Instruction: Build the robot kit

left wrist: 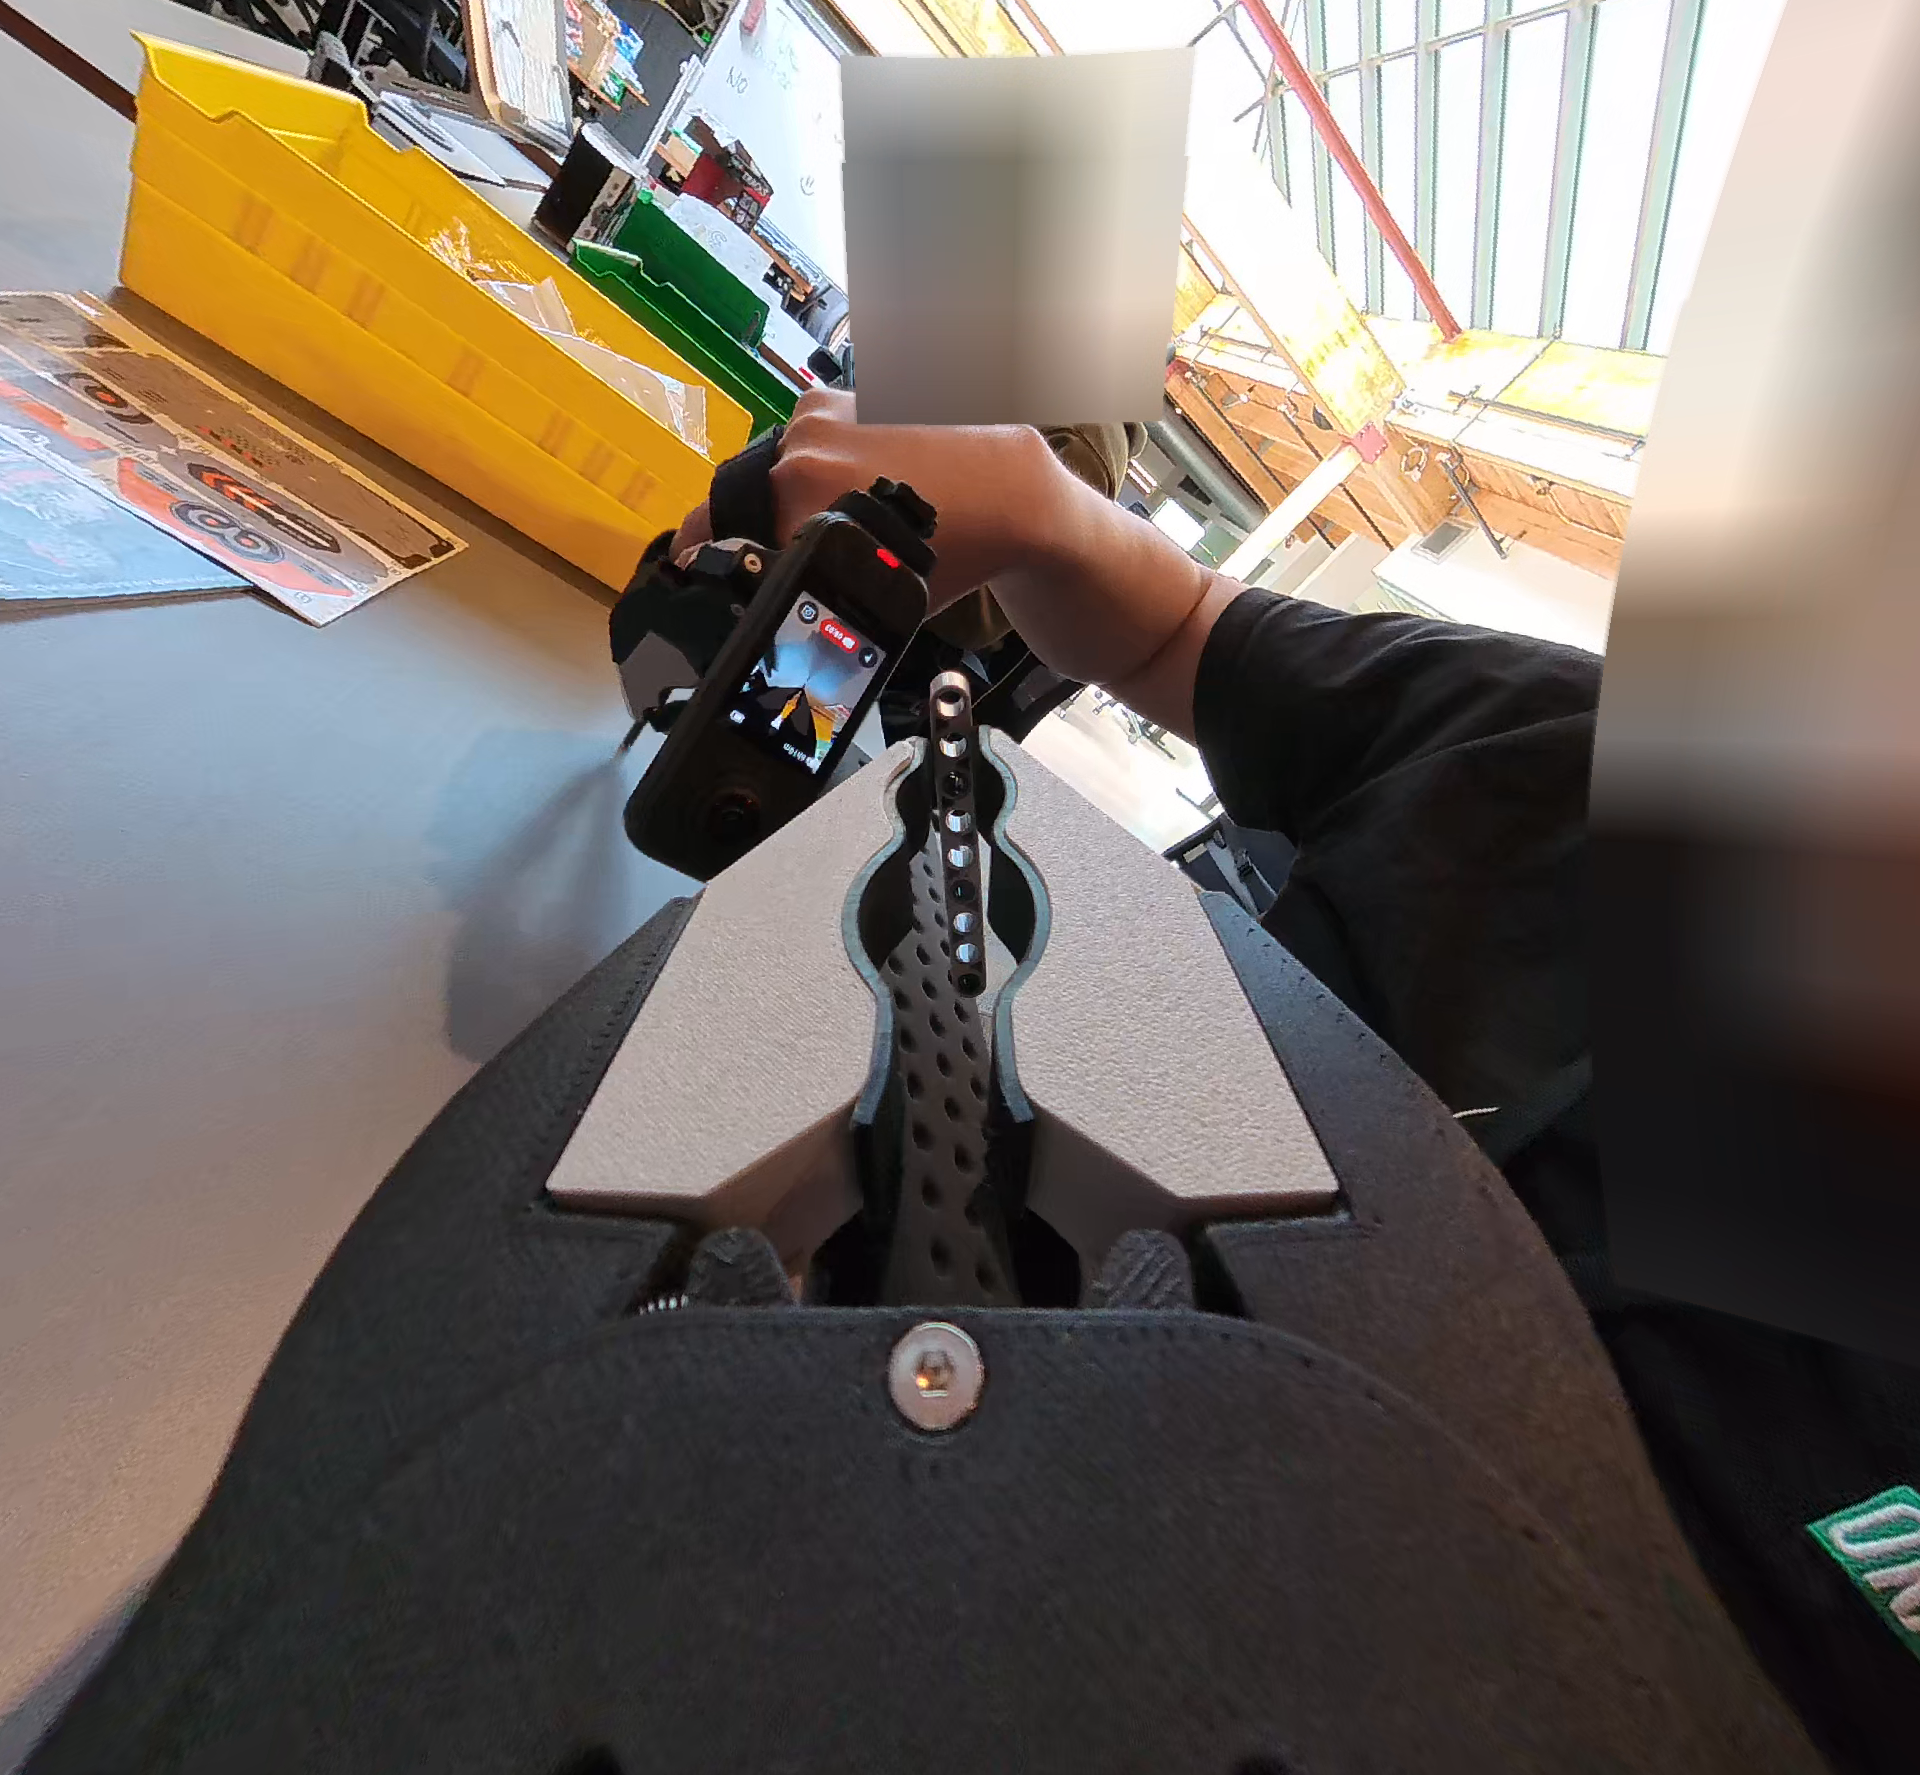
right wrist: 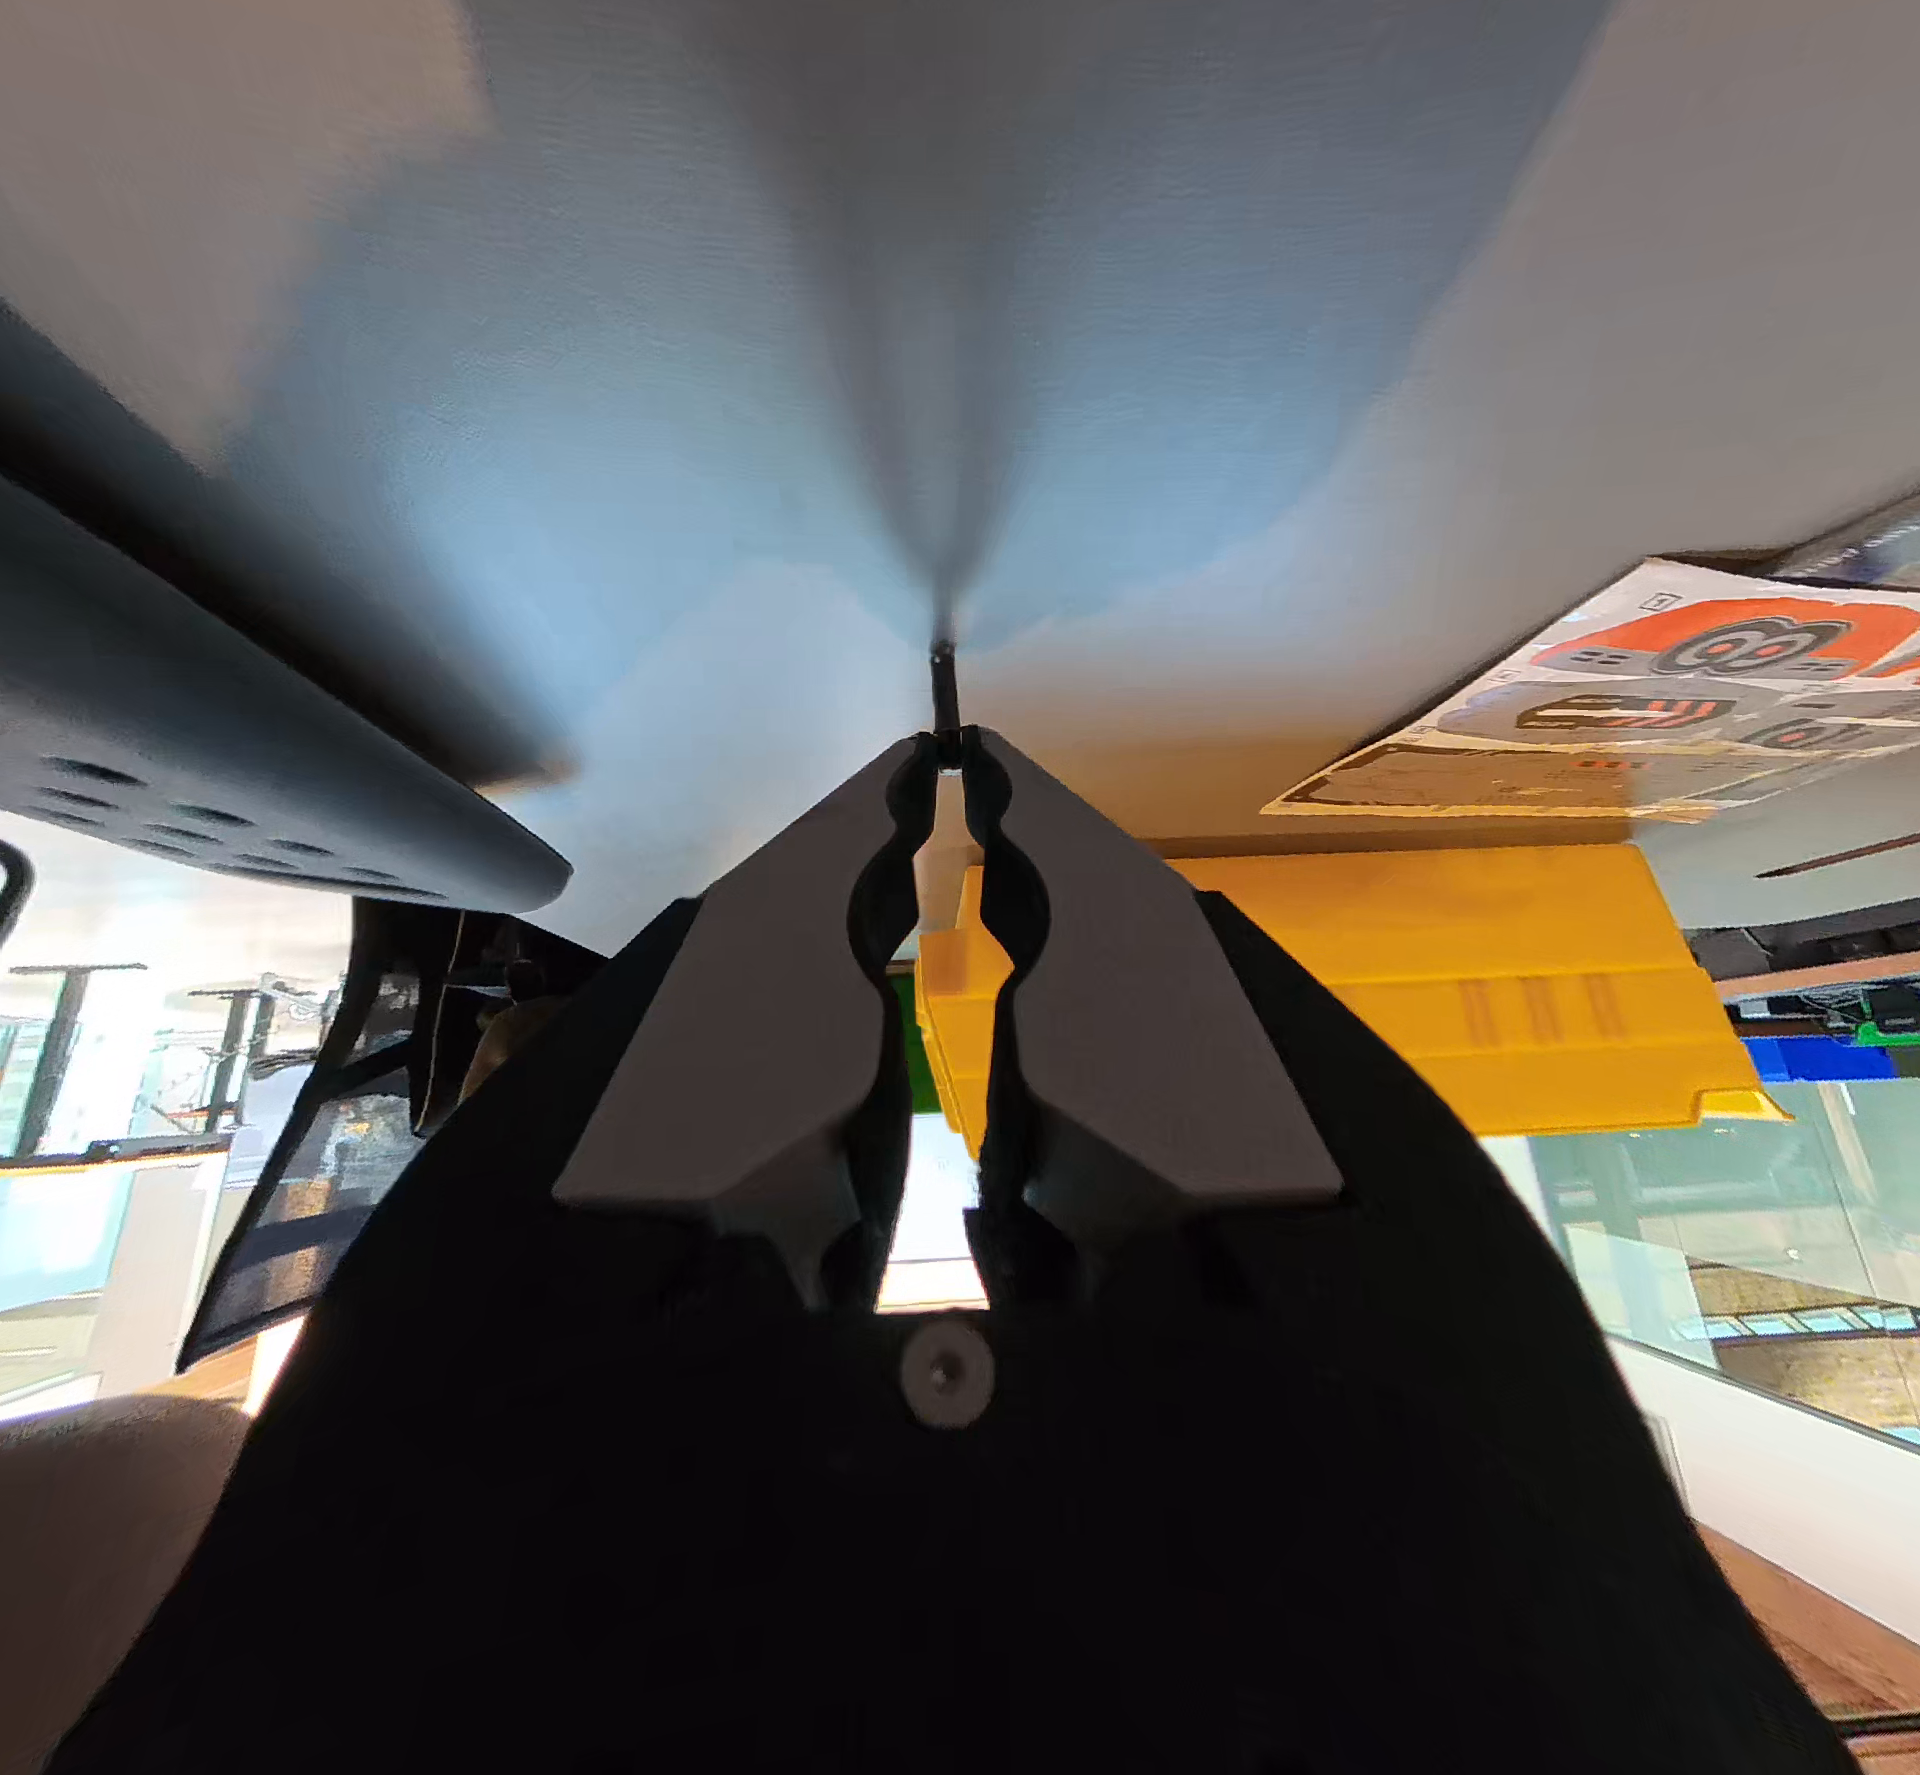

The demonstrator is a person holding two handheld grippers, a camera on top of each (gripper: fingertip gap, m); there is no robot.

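Note:
My left gripper is shut on a dark grey perforated beam, which stands up between the fingers and pokes out past the tips. It is held above the grey table. My right gripper is shut on a small black pin, and the pin's tip touches the table. In the left wrist view a hand holds the right gripper, with its camera, just ahead and to the left. The beam shows at the left of the right wrist view.
A yellow bin holding clear plastic bags stands on the table, also seen in the right wrist view. A printed sticker sheet lies beside it. A green bin sits behind. A person's arm in a black sleeve is at right. The gap from one gripper's tips to the other's is roughly 30 centimetres.

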